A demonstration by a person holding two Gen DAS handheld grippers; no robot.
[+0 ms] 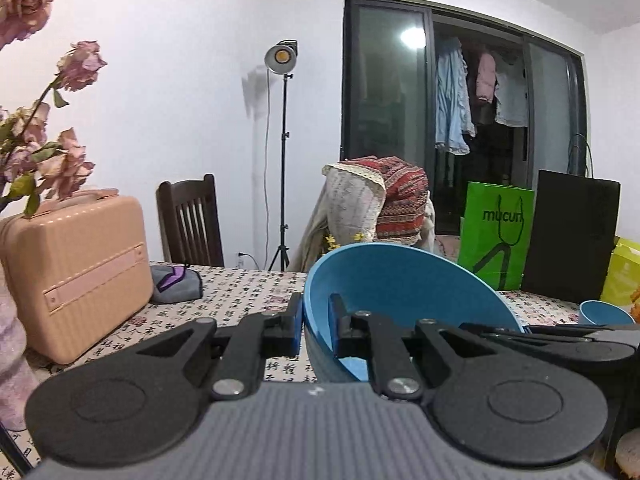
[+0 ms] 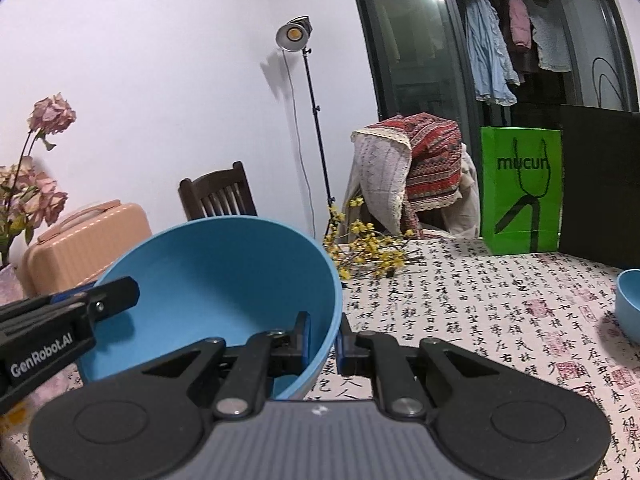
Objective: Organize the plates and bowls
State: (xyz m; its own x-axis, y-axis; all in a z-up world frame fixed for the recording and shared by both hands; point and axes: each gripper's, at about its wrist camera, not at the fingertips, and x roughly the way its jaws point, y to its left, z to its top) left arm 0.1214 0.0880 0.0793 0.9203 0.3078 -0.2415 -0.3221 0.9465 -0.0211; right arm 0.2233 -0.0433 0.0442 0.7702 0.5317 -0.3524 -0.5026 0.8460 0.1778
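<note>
A large blue bowl (image 1: 400, 280) is held tilted above the table by both grippers at once. My left gripper (image 1: 316, 314) is shut on the bowl's left rim, one pad inside the wall and one outside. My right gripper (image 2: 322, 330) is shut on the same bowl (image 2: 220, 272) at its right rim, again with a pad on each side. A second, smaller blue bowl (image 2: 630, 304) stands on the table at the right edge, also seen as a small blue bowl (image 1: 604, 312) in the left wrist view.
A table under a calligraphy-print cloth (image 2: 480, 300) carries a pink suitcase (image 1: 76, 272), dried roses (image 1: 60, 164), a grey cloth (image 1: 176, 280), a yellow flower branch (image 2: 368, 252), a green bag (image 2: 520, 192) and a black box (image 1: 572, 236). Chairs stand behind.
</note>
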